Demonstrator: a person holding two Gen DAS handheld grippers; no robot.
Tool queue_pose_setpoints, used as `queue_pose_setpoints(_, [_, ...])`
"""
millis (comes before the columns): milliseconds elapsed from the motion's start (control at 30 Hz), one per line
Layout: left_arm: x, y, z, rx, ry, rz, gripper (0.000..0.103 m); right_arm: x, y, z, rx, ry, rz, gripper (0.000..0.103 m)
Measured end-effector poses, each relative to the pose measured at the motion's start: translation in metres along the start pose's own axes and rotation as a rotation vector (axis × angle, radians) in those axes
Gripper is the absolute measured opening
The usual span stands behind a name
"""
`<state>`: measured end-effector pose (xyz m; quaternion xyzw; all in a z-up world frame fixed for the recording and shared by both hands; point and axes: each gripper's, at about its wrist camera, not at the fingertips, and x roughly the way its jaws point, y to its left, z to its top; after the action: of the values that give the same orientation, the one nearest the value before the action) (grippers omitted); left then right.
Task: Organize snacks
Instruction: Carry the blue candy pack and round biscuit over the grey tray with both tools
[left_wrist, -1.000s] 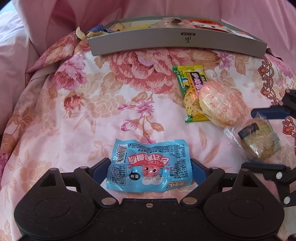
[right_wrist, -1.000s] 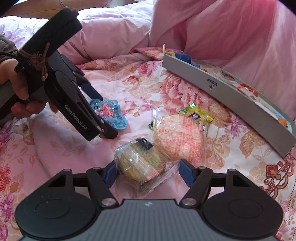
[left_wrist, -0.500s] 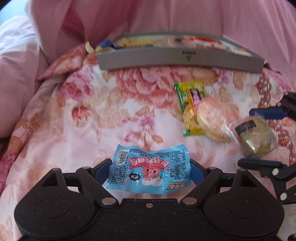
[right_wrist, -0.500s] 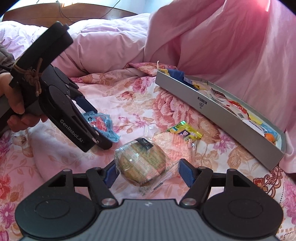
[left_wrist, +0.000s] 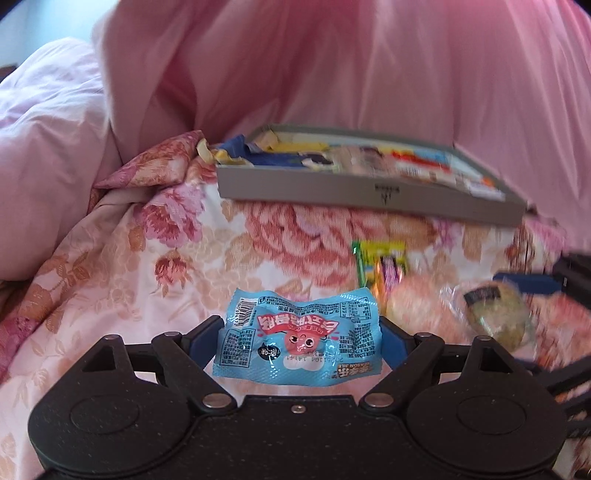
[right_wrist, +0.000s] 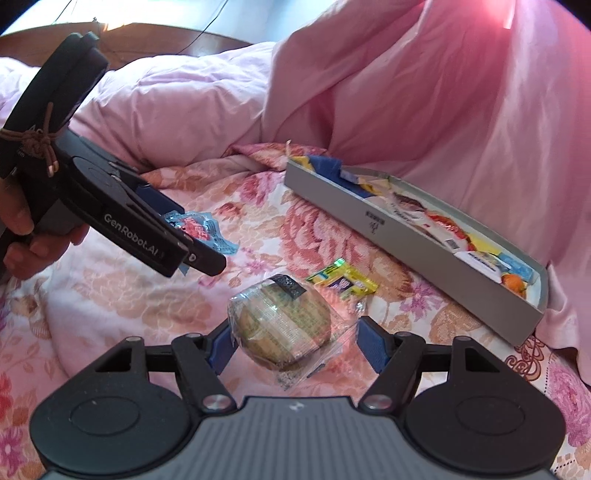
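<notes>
Tray position governs the coming move: the grey tray (right_wrist: 417, 236) lies on the flowered bedspread (left_wrist: 122, 280) ahead of both tools, its long axis running crosswise in the left wrist view and slanting away to the right in the right wrist view. It already holds assorted wrapped snacks.

Left tool (left_wrist: 301, 332): jaws set wide and clamped on the blue snack packet (left_wrist: 299, 336), one blue pad against each short end, so the packet's long axis spans the gap. In the right wrist view the packet (right_wrist: 195, 229) hangs clear of the bedspread. The tray sits straight ahead and beyond this tool, with open bedspread between.

Right tool (right_wrist: 295, 343): jaws partly spread and closed on the clear-wrapped round cake (right_wrist: 280, 325); the left pad presses the cake, the right pad bears on the loose wrapper. Cake appears lifted off the bedspread, though contact beneath it cannot be confirmed. The tray lies ahead and to this tool's right, and its near end looks closer to this tool than to the left one.

Remaining on the bedspread, between the tools and the tray: a yellow-green packet (right_wrist: 343, 280) and a pale round wrapped snack (left_wrist: 413, 306), the latter blurred.

Judgement: both held items are ready for carrying to the tray; each needs a forward reach over the near wall.
</notes>
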<state>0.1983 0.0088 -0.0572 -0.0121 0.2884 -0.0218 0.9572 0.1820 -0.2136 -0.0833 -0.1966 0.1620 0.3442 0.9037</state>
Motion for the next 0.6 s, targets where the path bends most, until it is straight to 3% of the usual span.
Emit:
queue_pose_setpoints(300, [-0.007, -0.017, 0.033, -0.028, -0.111, -0.032, 0.087, -0.005, -0.012, 0.008, 0.042, -0.044, -0.058, 0.074])
queue_pose_setpoints(600, [0.0, -0.035, 0.09, -0.042, -0.202, -0.029, 0.087, -0.015, -0.039, 0.025, 0.085, -0.138, -0.156, 0.074])
